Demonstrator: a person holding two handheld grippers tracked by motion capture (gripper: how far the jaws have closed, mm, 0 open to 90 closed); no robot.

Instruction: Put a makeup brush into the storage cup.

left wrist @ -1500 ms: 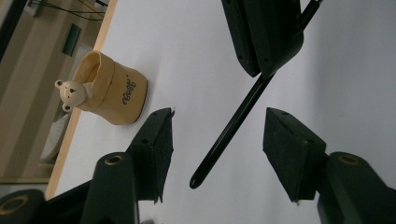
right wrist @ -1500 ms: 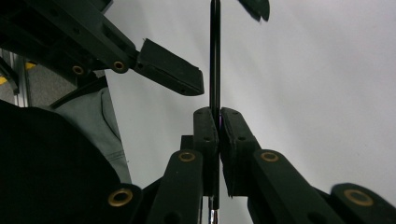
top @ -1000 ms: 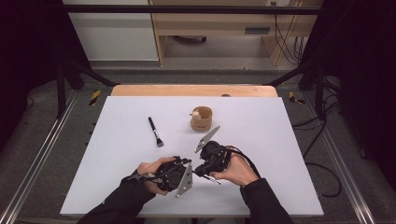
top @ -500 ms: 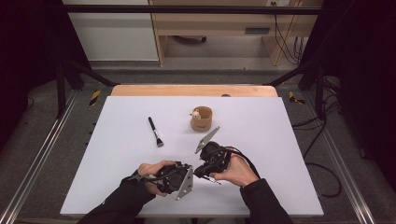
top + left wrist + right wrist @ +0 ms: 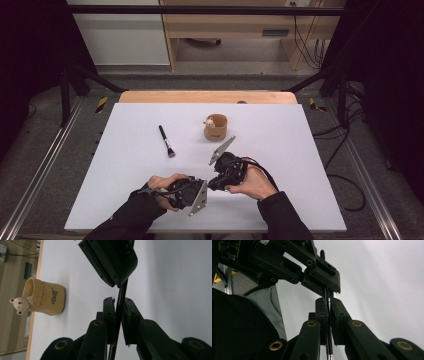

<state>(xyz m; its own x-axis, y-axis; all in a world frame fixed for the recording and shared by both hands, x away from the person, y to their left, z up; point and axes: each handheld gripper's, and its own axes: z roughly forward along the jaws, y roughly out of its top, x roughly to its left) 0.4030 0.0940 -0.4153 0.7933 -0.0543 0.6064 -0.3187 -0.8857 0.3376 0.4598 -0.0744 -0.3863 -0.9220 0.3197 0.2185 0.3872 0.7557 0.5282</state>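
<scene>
**Both grippers pinch one thin rod**

Your left gripper (image 5: pixel 204 186) and right gripper (image 5: pixel 214 182) meet nose to nose near the table's (image 5: pixel 280 150) front edge, each clenched on the same thin black rod (image 5: pixel 121 300), seemingly for a handover. The rod's long axis runs straight from gripper to gripper, above the tabletop.

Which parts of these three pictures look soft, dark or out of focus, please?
High view: the white table is evenly lit, with dark surroundings. Left gripper view: the bear cup is fairly sharp, while the near black jaws are soft. Right gripper view: the bottom-right jaw joint blurs and the dark sleeve loses detail.
</scene>
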